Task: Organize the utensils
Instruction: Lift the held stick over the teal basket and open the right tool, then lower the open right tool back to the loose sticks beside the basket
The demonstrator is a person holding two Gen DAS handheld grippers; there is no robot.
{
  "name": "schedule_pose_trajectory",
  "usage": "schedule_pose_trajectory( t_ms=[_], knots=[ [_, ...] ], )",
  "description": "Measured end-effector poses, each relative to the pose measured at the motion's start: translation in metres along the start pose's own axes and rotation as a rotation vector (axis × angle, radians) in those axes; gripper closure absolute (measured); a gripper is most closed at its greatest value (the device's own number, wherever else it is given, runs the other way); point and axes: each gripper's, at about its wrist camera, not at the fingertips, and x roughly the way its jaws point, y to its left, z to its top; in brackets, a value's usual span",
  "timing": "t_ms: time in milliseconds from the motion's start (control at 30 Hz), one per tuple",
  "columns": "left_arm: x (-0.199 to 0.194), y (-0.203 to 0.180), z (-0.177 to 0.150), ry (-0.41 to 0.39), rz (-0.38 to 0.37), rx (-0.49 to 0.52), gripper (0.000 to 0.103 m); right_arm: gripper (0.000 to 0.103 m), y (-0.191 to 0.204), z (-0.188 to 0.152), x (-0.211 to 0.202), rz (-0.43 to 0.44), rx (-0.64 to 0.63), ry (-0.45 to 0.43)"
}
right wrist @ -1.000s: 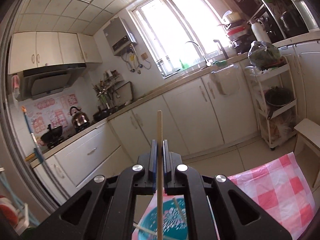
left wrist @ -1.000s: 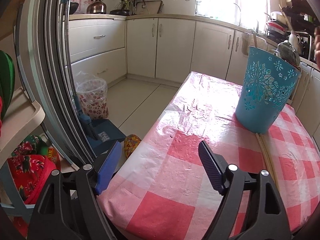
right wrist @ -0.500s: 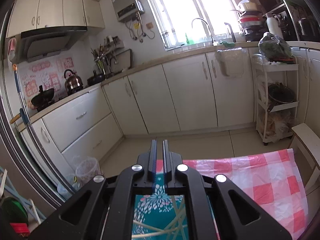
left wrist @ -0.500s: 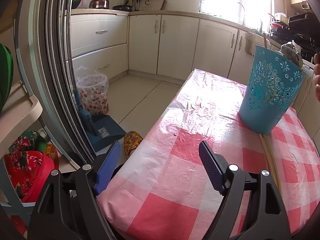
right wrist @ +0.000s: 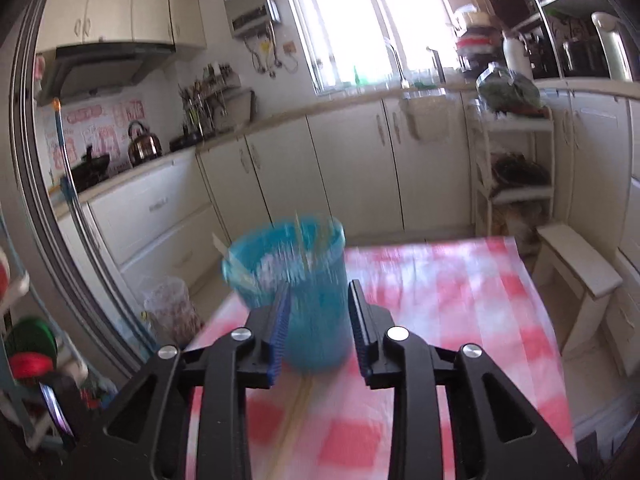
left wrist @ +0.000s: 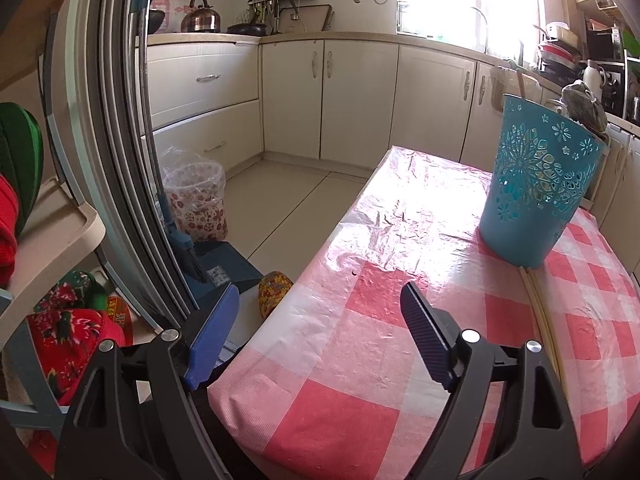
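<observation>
On the pink-checked tablecloth (left wrist: 400, 364) stands the teal holder (left wrist: 532, 184); chopsticks (left wrist: 538, 308) lie beside. My left gripper (left wrist: 320, 320) gapes empty (wide); my right gripper (right wrist: 318, 322), just opening, grips nothing.

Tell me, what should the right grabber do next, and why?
Probably dip the right gripper toward the chopsticks on the table in front of the blue basket. Its jaws have just been opening and nothing is between them, sticks already stand in the basket, and that pair lies on the checked tablecloth. The left gripper is open and empty too.
</observation>
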Motion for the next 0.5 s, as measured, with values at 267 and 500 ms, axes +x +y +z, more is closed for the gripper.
schedule_pose_trajectory(
  t_ms=[267, 500],
  knots=[
    [-0.013, -0.005, -0.001, -0.01, 0.012, 0.03, 0.021, 0.072, -0.01, -0.082, 0.021, -0.029, 0.036, 0.257],
    [-0.018, -0.005, -0.001, -0.002, 0.015, 0.033, 0.019, 0.072, 0.002, -0.093, 0.04, -0.013, 0.011, 0.331]
  ],
)
